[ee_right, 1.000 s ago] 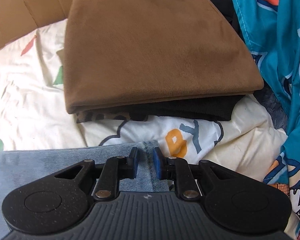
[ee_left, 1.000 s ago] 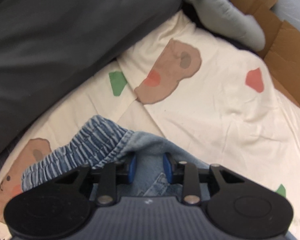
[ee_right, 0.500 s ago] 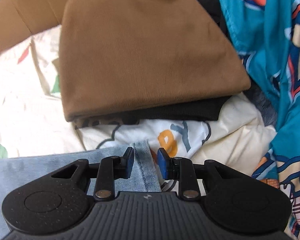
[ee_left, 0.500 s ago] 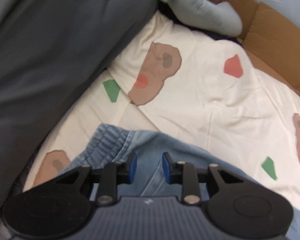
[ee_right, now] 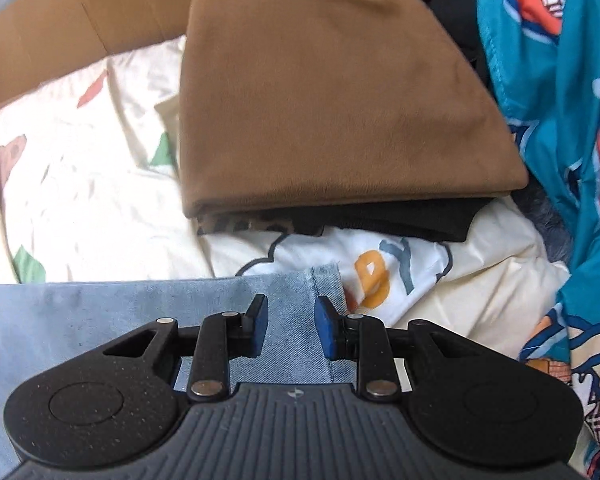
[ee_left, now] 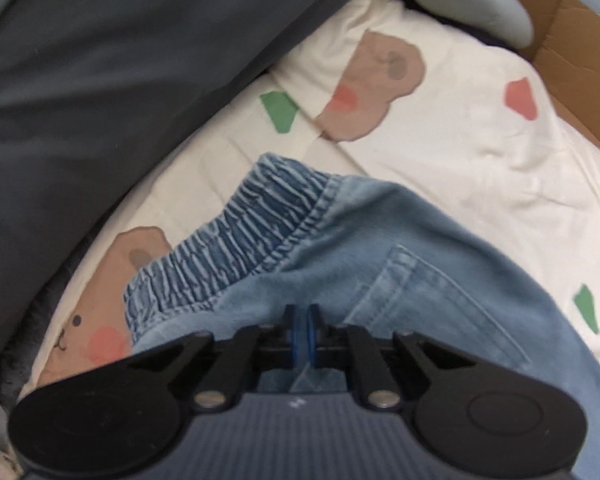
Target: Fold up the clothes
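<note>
**Inspector:** Judging by the bed, some of the work is done. A brown folded garment [ee_right: 340, 96] sits squared on a dark folded piece [ee_right: 400, 220] at the far side of the printed bedsheet [ee_left: 440, 148], with a white printed garment [ee_right: 380, 264] under the stack's near edge. Those look finished.

**Clerk:** And the piece in hand?

**Inspector:** The light denim trousers [ee_left: 400, 248]. They lie on the sheet below both cameras, elastic waistband [ee_left: 240, 232] toward the left, hem end [ee_right: 324, 280] toward the right near the stack. The cloth looks flat at the leg end, bunched at the waist.

**Clerk:** Grippers?

**Inspector:** The left gripper [ee_left: 301, 322] has its blue pads pressed together on a pinch of denim just below the waistband. The right gripper [ee_right: 290, 326] stands partly open over the hem end; denim lies beneath and between the pads, but they do not press on it (no grip there yet, as I read it).

**Clerk:** What remains?

**Inspector:** In my judgement, the right must take the hem before the trousers can be folded and stacked. A heap of teal printed fabric [ee_right: 560, 120] on the right and a dark grey cloth [ee_left: 120, 80] on the left appear unfolded; whether they belong to the task I cannot tell.
</note>
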Available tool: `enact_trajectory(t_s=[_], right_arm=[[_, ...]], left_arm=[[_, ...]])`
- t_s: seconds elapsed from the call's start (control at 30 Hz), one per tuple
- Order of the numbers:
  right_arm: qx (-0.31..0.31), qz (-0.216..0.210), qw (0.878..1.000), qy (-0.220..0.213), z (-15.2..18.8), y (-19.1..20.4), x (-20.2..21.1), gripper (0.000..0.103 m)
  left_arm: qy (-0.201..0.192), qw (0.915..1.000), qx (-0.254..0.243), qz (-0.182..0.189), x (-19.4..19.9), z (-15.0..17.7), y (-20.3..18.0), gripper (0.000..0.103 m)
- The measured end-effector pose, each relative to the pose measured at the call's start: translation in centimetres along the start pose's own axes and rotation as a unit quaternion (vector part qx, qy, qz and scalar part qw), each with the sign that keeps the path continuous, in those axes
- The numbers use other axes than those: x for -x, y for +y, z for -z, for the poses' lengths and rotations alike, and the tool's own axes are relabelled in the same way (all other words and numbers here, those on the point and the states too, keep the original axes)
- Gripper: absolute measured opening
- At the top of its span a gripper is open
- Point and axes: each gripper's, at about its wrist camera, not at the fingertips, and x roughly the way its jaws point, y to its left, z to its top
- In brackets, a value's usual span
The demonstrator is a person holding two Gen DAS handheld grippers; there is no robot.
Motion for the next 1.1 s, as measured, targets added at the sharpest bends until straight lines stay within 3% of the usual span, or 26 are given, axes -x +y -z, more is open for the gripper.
enact_trajectory(t_s=[0.2,0.33,0.57,0.9,1.1], right_arm=[[-0.02,0.008,1.0,0.014,0.1,-0.6,-2.4,0.032],[-0.025,0.009,1.0,0.017,0.2,-0.6,-2.8,0.032],[-0.048,0.0,0.999,0.011,0.3,-1.1,-2.3,0.032],[-0.048,-0.002,0.999,0.017,0.3,-0.9,-2.3,0.034],[-0.049,-0.002,0.999,0.018,0.5,-0.9,-2.5,0.034]], left_arm=[[-0.014,0.9999,0.001,0.003,-0.7,-0.7,0.7,0.005],[-0.023,0.9996,-0.002,0.013,2.3,-1.0,1.2,0.006],[-0.005,0.9998,-0.009,0.017,6.3,0.6,1.8,0.007],[0.024,0.9989,-0.027,-0.03,2.2,1.1,2.8,0.003],[0.022,0.9984,-0.036,-0.039,0.0,0.4,2.5,0.003]])
